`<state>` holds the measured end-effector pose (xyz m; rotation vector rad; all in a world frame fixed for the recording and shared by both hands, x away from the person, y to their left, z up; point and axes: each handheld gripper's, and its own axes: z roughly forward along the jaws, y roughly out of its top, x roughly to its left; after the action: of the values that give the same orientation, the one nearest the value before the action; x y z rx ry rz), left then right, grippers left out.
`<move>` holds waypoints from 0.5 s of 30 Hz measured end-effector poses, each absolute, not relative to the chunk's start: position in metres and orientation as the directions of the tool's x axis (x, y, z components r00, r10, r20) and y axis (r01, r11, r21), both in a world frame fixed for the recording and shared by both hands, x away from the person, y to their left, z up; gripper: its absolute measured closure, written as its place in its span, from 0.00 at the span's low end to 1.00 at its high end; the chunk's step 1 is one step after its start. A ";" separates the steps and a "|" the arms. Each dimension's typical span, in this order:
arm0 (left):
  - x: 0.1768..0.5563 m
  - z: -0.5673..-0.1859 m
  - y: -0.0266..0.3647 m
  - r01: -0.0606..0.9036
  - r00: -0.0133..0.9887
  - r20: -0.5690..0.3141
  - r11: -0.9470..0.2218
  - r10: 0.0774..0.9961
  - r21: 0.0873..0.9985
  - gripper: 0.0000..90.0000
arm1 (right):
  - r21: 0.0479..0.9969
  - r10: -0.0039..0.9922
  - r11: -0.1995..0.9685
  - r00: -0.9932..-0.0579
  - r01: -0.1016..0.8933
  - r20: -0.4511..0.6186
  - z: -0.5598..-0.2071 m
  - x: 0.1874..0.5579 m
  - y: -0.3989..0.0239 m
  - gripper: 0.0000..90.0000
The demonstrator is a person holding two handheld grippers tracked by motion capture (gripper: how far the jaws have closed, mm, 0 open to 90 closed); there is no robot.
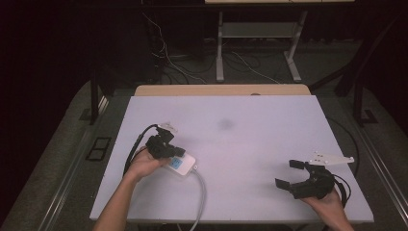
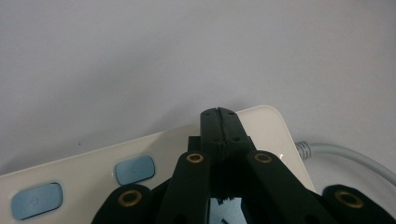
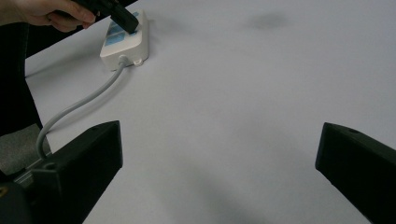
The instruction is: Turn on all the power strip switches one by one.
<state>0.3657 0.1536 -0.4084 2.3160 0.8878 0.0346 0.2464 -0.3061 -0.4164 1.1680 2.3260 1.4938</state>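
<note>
Power strip point(image 1: 180, 164) lay near the tabletop's point(image 1: 250, 144) left edge, toward the front, its grey cord point(image 1: 201, 192) trailing off the front edge. Left gripper point(image 1: 169, 152) had its fingers pressed together, tips down on the strip's top by the blue switches point(image 2: 134, 170). The hard, smooth, light shell would likely slide; gripping across its narrow sides seemed best. Right gripper point(image 1: 288, 174) rested by the front right corner, fingers wide apart, empty.

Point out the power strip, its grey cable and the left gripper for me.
power strip point(image 3: 122, 45), right gripper view, white side wall near the cable end.
grey cable point(image 3: 84, 103), right gripper view, mid-run on the table.
left gripper point(image 2: 218, 114), left gripper view, tips of the closed jaws over the strip.
</note>
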 end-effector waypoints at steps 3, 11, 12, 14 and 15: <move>0.365 -0.407 0.155 0.589 0.771 -0.197 -0.560 0.606 0.582 1.00 | 0.822 0.673 0.204 -0.686 0.532 0.277 -0.416 0.247 -0.307 0.01; 0.364 -0.394 0.158 0.575 0.777 -0.183 -0.560 0.602 0.596 1.00 | 0.831 0.681 0.189 -0.680 0.523 0.273 -0.415 0.246 -0.309 0.01; 0.364 -0.392 0.158 0.573 0.778 -0.179 -0.562 0.603 0.597 1.00 | 0.833 0.681 0.189 -0.680 0.520 0.270 -0.415 0.246 -0.310 0.01; 0.364 -0.389 0.160 0.572 0.776 -0.172 -0.562 0.607 0.597 1.00 | 0.834 0.682 0.187 -0.679 0.520 0.271 -0.414 0.246 -0.310 0.01; 0.364 -0.388 0.161 0.572 0.775 -0.173 -0.558 0.607 0.601 1.00 | 0.834 0.682 0.187 -0.679 0.519 0.270 -0.414 0.246 -0.310 0.00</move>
<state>0.3643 0.1608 -0.3877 2.3069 0.8735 0.0710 0.2458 -0.3098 -0.4145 1.1720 2.2906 1.5024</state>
